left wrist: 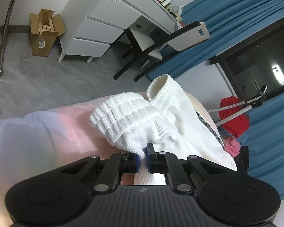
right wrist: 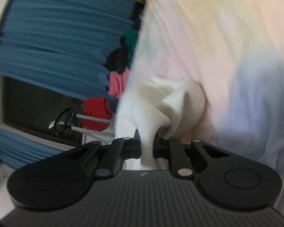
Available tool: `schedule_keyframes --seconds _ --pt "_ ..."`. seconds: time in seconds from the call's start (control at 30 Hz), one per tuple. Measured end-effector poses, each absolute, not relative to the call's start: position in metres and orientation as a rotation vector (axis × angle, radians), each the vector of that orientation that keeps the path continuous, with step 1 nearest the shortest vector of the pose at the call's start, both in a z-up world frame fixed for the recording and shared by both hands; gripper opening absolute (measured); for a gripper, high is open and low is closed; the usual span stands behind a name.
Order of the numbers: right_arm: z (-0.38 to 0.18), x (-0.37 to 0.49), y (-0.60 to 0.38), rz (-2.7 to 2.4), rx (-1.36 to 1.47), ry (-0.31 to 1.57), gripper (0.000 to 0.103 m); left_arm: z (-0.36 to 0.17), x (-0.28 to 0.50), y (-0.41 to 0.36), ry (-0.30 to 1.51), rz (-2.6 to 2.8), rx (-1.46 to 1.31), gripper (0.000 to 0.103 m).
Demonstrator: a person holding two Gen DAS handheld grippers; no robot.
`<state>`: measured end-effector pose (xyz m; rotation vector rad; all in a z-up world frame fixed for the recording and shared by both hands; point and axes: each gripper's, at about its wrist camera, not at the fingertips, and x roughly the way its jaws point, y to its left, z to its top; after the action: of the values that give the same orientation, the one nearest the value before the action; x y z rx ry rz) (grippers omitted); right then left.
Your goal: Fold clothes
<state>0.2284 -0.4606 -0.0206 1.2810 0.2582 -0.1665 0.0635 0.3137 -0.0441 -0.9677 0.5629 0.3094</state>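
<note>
A white knit garment [left wrist: 157, 121] with a thick ribbed elastic waistband [left wrist: 121, 109] lies bunched on a pastel pink-and-lilac bed cover [left wrist: 47, 132]. My left gripper [left wrist: 143, 158] is shut on the garment's near edge, white cloth pinched between its blue-padded fingers. In the right wrist view the same white garment [right wrist: 155, 102] is gathered into a twisted fold, and my right gripper [right wrist: 146, 145] is shut on that fold. The right view is motion-blurred. The pastel bed cover [right wrist: 227, 56] fills the right side there.
A white drawer desk [left wrist: 100, 24], a chair [left wrist: 161, 43] and an open cardboard box [left wrist: 43, 32] stand on grey carpet beyond the bed. Blue curtains [left wrist: 236, 9] and a dark window [left wrist: 255, 56] lie to the right. Red, pink and dark clothes [left wrist: 234, 117] pile at the bedside.
</note>
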Motion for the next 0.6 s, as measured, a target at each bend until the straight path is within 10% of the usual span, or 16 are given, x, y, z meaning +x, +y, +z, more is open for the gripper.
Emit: schedule_keyframes --seconds 0.37,0.6 --pt "0.072 0.191 -0.438 -0.289 0.785 0.14 0.012 -0.045 0.056 0.32 0.551 0.283 -1.024 0.008" --pt "0.023 0.146 -0.499 -0.287 1.227 0.176 0.015 -0.048 0.052 0.325 0.546 0.26 -1.072 0.008"
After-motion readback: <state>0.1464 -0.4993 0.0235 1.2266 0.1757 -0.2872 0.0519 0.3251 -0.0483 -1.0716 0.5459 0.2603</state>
